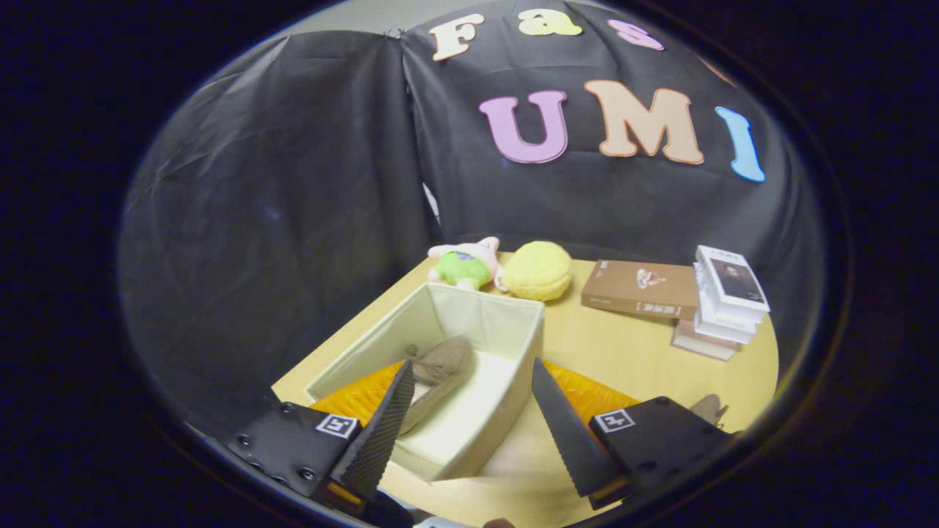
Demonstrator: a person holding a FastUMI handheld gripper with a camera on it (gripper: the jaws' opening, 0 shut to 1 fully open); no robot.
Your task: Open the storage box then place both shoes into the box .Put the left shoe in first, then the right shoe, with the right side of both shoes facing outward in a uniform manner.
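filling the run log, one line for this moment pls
box: open | shoe: one inside | claw: open, empty, above box | second shoe: beside claw, on table

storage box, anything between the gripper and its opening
Nothing visible does. The storage box stands open just ahead of the open, empty gripper, with no lid over it. One brownish shoe already lies inside along its left wall, leaving bare floor beside it.
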